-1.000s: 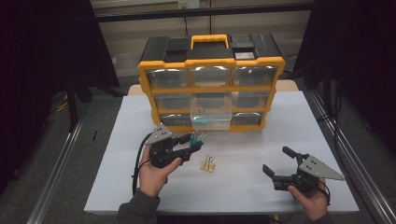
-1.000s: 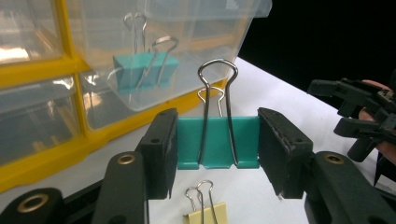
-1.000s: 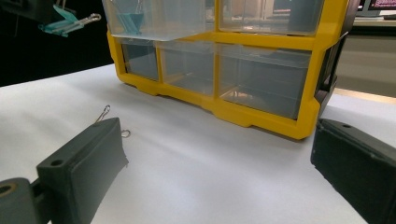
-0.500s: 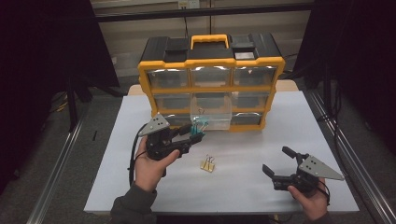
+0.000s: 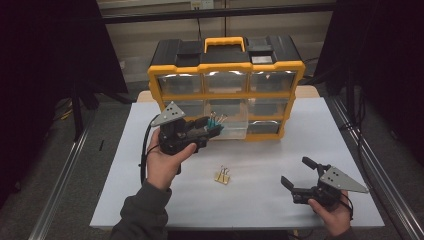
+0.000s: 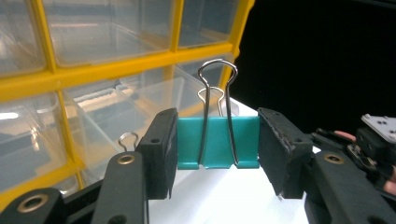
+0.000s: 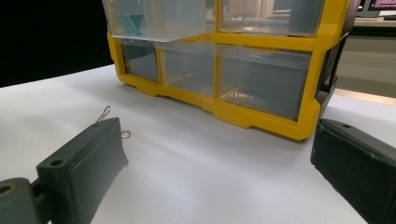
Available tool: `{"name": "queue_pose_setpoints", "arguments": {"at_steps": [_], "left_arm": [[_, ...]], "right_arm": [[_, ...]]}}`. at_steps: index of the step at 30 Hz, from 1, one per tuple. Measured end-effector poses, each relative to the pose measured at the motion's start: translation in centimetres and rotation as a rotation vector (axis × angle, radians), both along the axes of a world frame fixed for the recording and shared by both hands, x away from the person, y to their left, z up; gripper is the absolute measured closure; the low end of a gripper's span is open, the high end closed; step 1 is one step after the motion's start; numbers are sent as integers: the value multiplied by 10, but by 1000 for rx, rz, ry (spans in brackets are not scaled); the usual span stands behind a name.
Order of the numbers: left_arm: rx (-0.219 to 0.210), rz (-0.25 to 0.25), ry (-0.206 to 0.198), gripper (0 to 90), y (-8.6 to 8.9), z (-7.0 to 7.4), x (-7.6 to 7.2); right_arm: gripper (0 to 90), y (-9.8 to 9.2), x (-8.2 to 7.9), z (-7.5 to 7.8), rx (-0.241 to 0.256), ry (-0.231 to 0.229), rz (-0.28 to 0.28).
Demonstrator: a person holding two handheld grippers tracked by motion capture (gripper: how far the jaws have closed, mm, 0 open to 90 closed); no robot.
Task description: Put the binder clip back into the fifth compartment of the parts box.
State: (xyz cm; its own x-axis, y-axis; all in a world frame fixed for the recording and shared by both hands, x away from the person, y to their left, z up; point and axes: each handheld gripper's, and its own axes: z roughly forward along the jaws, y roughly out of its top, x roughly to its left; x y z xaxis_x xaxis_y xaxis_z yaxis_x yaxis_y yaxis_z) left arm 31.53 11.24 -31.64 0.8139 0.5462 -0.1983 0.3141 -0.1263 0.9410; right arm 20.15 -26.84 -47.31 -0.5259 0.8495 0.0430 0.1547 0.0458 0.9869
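- Since a second ago the left gripper [image 5: 212,127] has risen from the table [image 5: 150,185] and travelled forward and right, carrying a teal clip [image 6: 218,142] up to the organizer [image 5: 226,90]; the right gripper [image 5: 300,175] has kept its place.
- Left side: the left jaws are clamped on the clip's two ends, its wire handles pointing up. They hold it at the pulled-out drawer [image 5: 235,125] in the middle row, about over its near edge.
- Judged from this, the pick-up is done and the carry nearly so. What is left is to bring the clip fully over the drawer and let it go.
- Centre: a gold clip [image 5: 222,175] lies on the table, well apart from both grippers. It looks like the next one to be stored, and the drawer would then need pushing shut.
- Right side: the right gripper rests low at the table's near right, jaws wide apart, holding and touching nothing. In its own view the organizer stands ahead, with something teal [image 7: 130,22] seen through the open drawer's clear wall.
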Motion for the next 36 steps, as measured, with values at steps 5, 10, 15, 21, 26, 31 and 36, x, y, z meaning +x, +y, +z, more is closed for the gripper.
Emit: {"name": "queue_pose_setpoints", "arguments": {"at_steps": [5,10,15,21,26,31,36], "left_arm": [[-4,34,10,501,-4,1,12],[9,72,-9,501,-9,0,22],[42,94,-17,501,-16,-1,31],[43,97,-14,501,-24,-9,40],[63,102,-13,501,-29,-13,43],[60,103,-17,497,-30,-15,45],[63,105,-21,282,-29,-15,43]], "right_arm": [[20,0,0,0,-1,-3,3],[20,0,0,0,-1,0,2],[20,0,0,0,-1,0,2],[20,-1,0,0,-3,3,7],[20,0,0,0,-3,-1,6],[20,-1,0,0,-2,5,10],[20,-1,0,0,0,3,3]]}}
